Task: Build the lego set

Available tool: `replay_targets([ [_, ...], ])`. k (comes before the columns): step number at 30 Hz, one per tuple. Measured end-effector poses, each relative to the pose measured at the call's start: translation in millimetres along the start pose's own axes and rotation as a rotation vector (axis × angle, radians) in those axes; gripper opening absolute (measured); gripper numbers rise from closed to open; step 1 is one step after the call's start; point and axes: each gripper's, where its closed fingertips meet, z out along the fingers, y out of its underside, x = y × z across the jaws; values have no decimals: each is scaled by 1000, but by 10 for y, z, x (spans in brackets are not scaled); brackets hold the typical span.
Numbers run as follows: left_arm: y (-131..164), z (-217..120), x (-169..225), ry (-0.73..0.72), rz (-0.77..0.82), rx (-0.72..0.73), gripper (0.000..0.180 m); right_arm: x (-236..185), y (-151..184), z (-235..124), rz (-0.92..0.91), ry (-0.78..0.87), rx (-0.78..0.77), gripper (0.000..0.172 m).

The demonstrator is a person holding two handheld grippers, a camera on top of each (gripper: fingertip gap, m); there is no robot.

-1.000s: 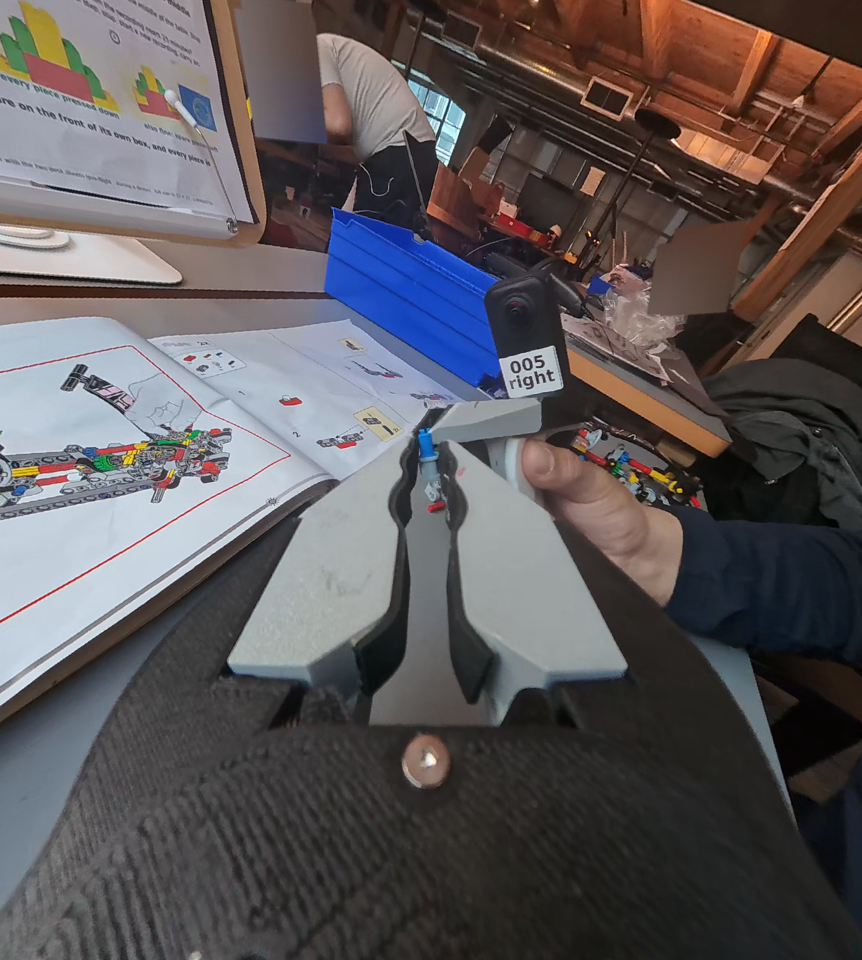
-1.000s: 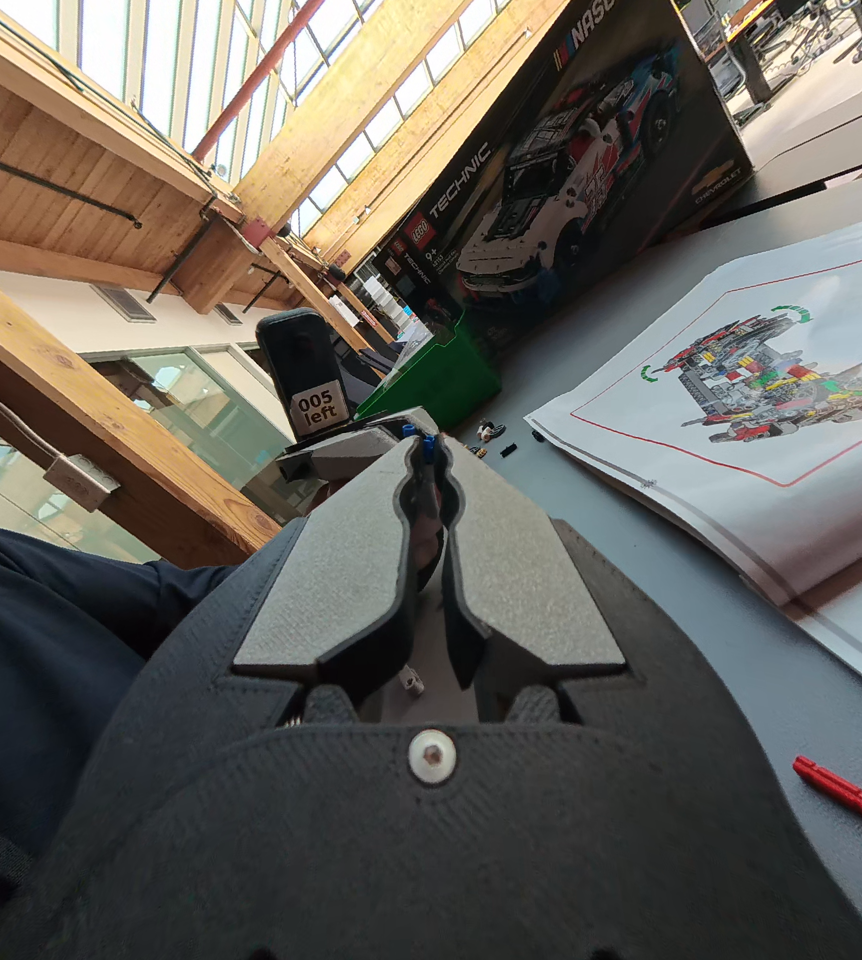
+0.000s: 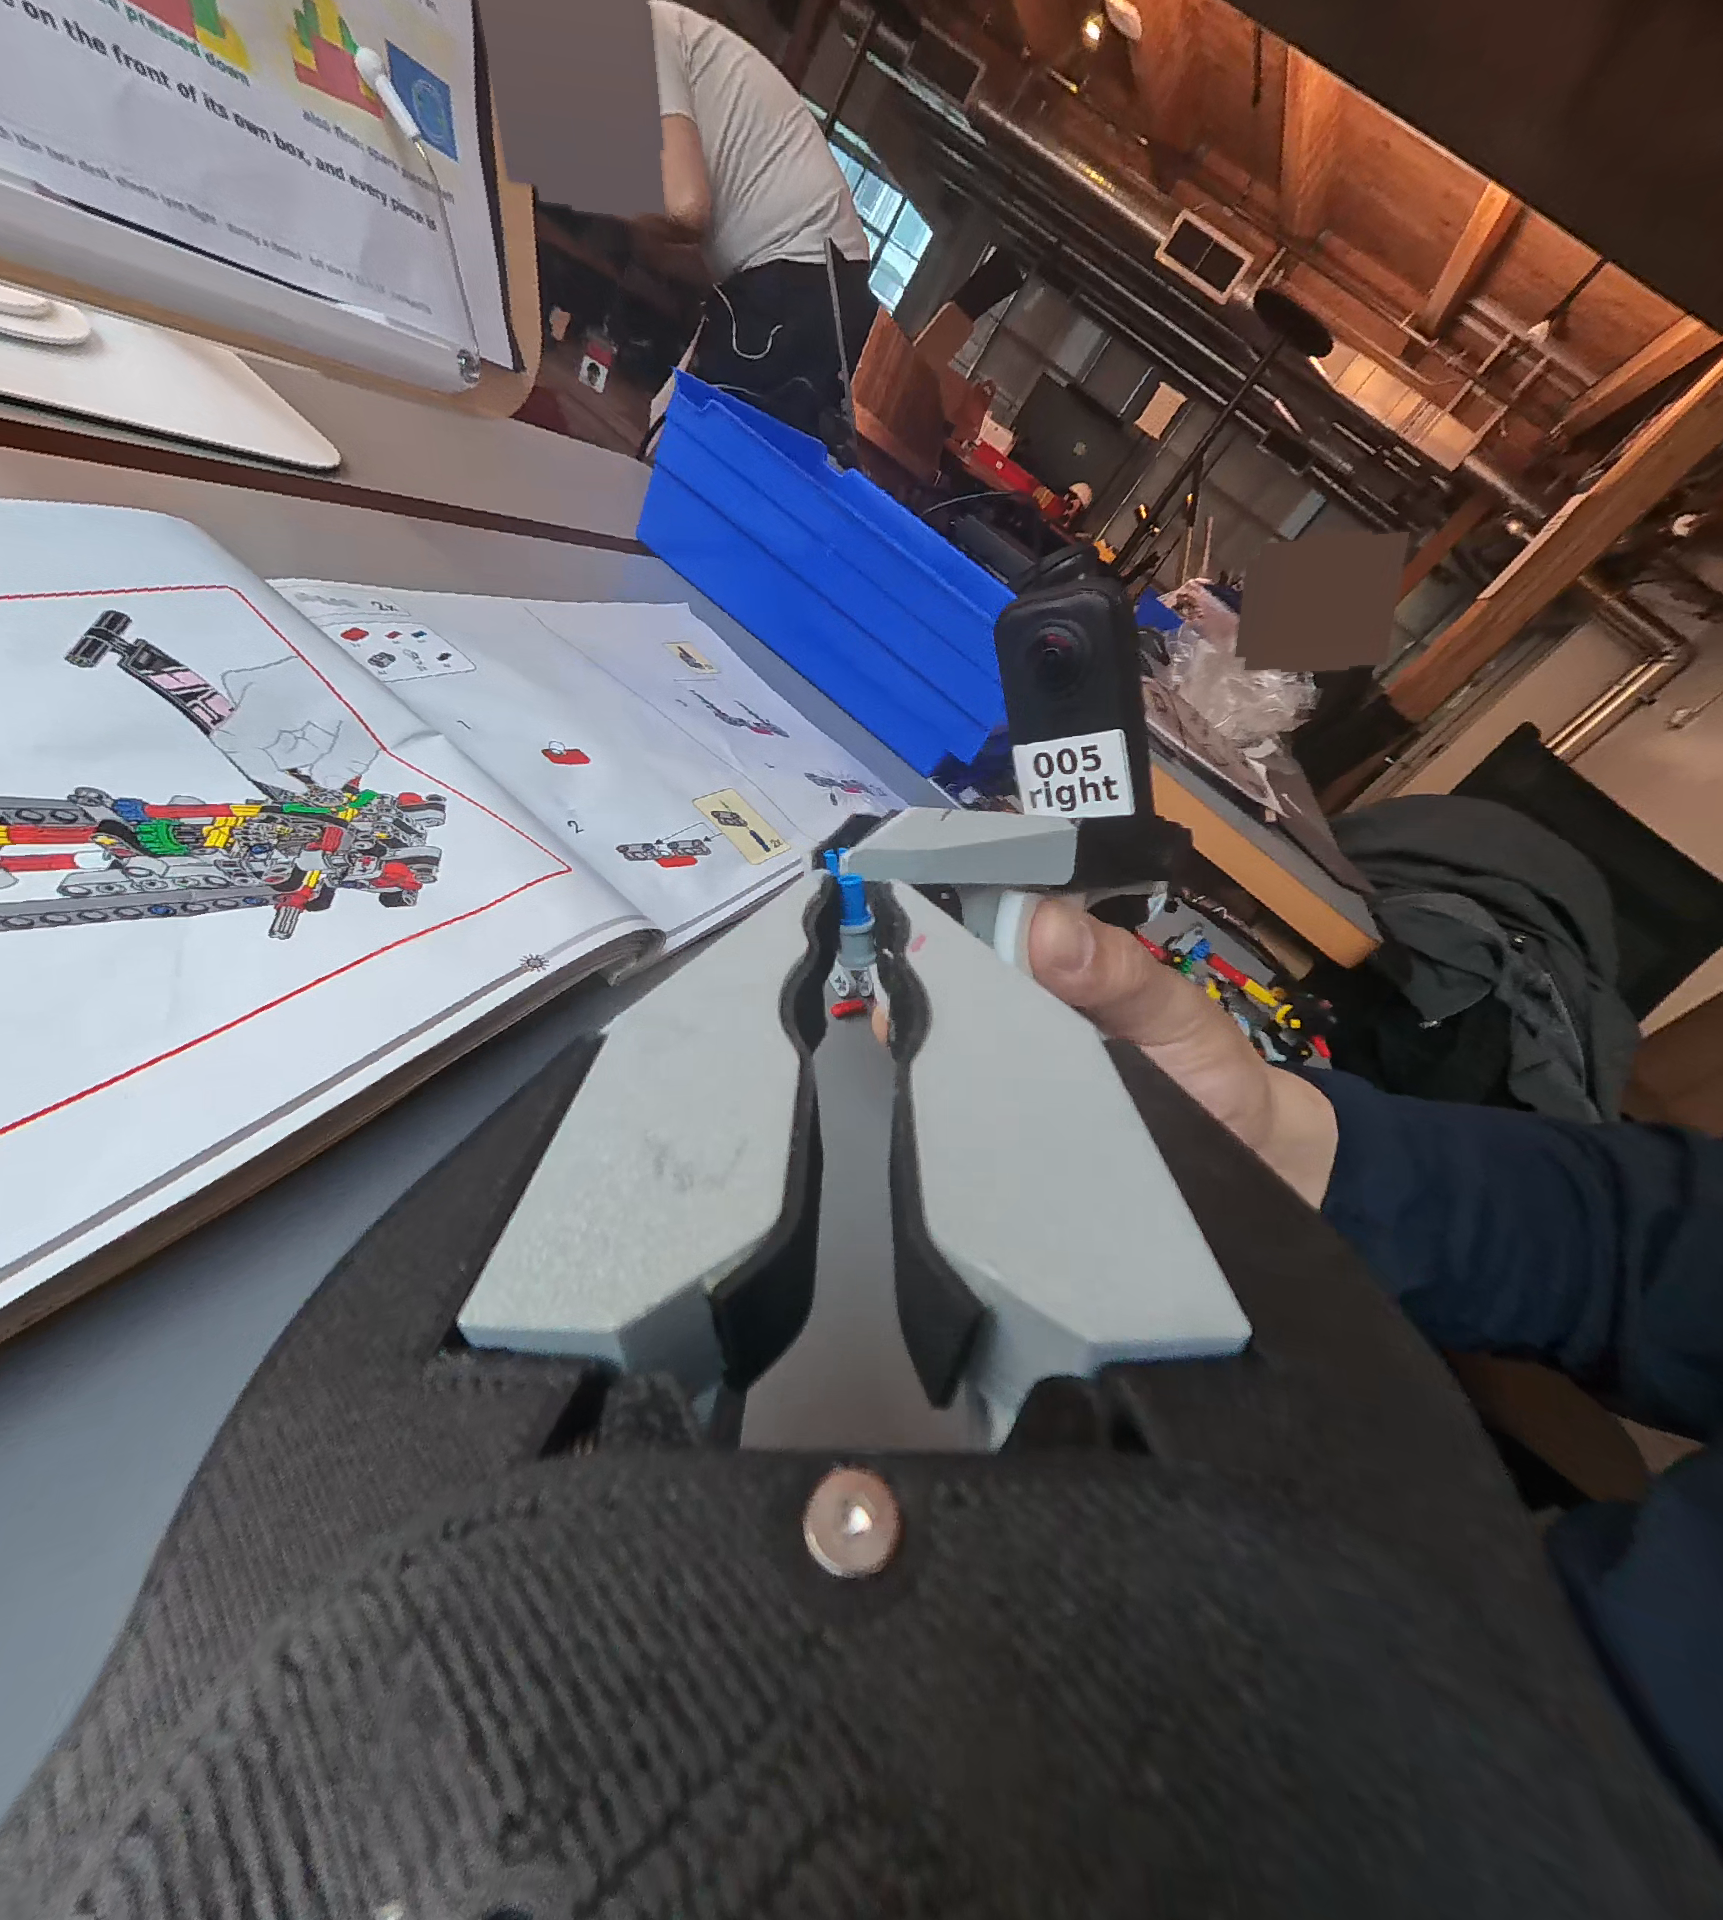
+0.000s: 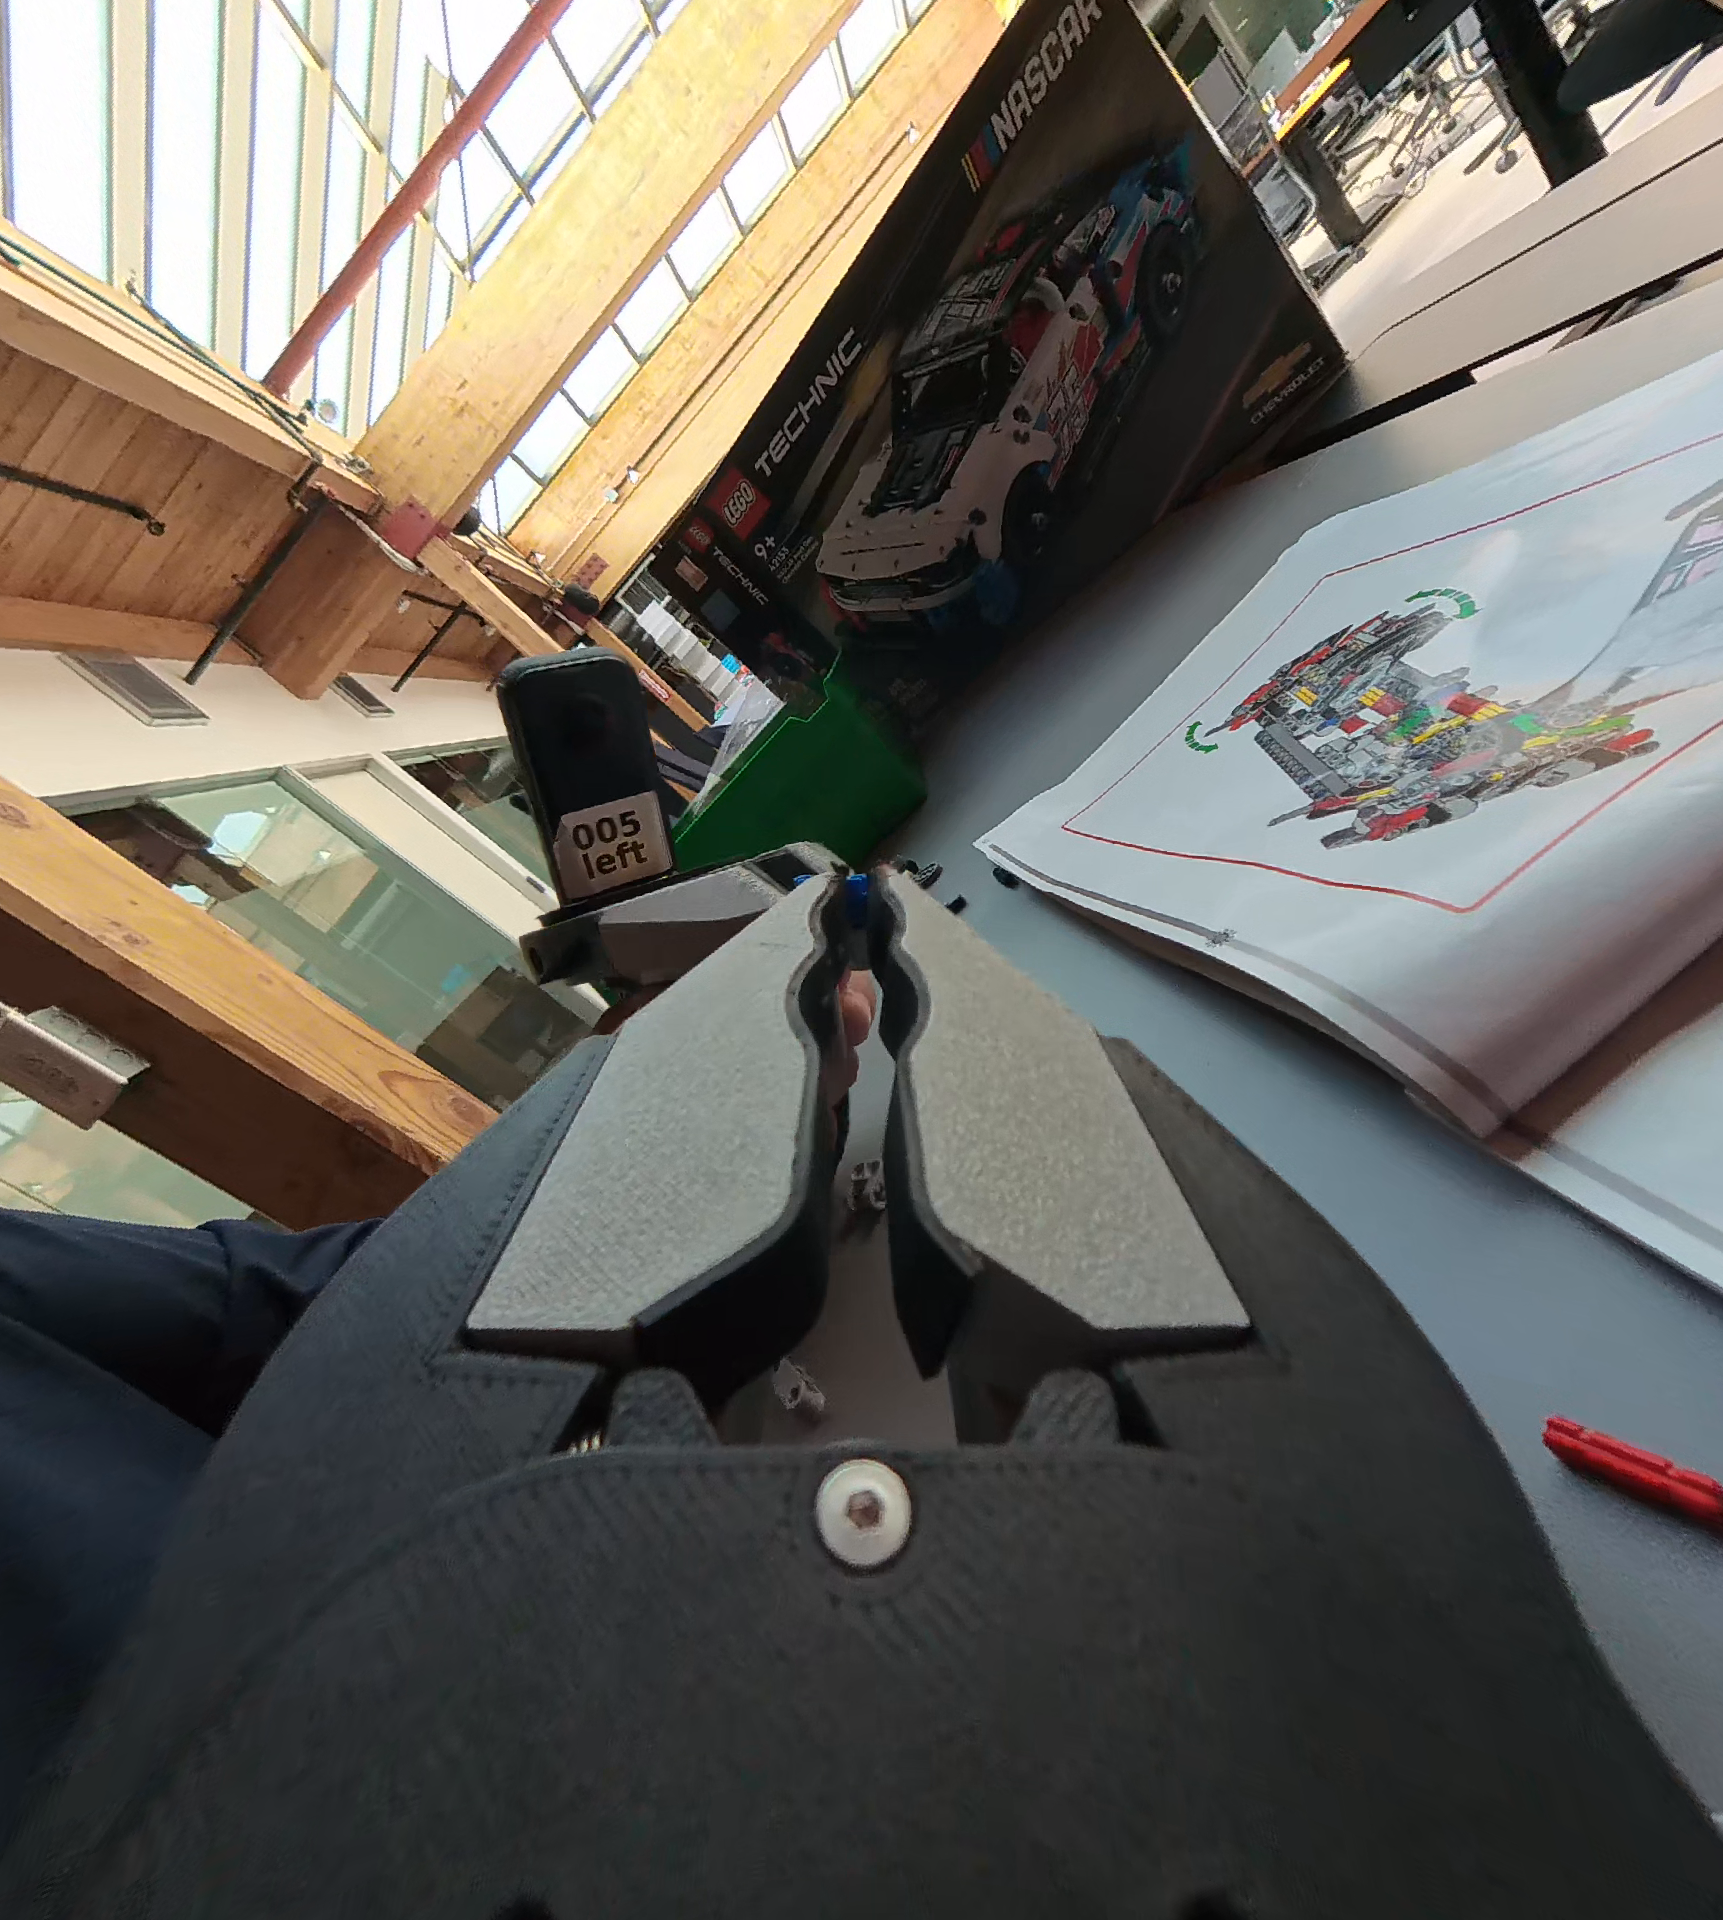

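Okay, quick pass. I'm holding both tools up over the grey table [image 3: 57, 1507], tips meeting. The left gripper [image 3: 852, 914] is nearly shut and is pinching a small grey piece [image 3: 855, 951] between its black pads, with a blue peg [image 3: 849, 902] sticking out of it. The peg's long axis is running along the left fingers and pointing forward past the tips.

The right gripper [image 4: 852, 896] is coming in from the right, roughly crosswise to the left one. Its fingers are closed on a tiny blue pin [image 4: 857, 891], and that tip is sitting just beyond the peg's free end, touching or nearly so; I can't tell which. So the right tool is the nearer one to that peg end, and my hand [image 3: 1148, 997] is gripping its handle.

Writing: each wrist camera is carrying a white sticker [image 3: 1073, 776] with printed characters. A dark box [image 4: 992, 416] with a race-car picture and brand marks is standing behind a green bin [image 4: 815, 769]. The open instruction booklet [image 3: 317, 831] is lying to the left of the grippers, showing step numbers and diagrams. A printed sheet [image 3: 213, 156] is hanging behind it, and a blue bin [image 3: 815, 561] is sitting past the booklet. A red rod piece [image 4: 1636, 1475] is lying loose on the table, well apart from both tools.
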Motion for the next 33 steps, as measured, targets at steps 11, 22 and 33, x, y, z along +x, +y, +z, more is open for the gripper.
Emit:
replay_targets([
  [11, 12, -51, 39, 15, 34, -65, 3, -105, 23, 0, -97, -100, -87, 5],
  [22, -30, -155, 139, 210, -189, -10, 3, -226, 71, -124, -250, -180, -218, 2],
  [33, 35, -119, 304, 311, -230, -54, 2, -305, 140, -177, -319, -245, -304, 0],
])
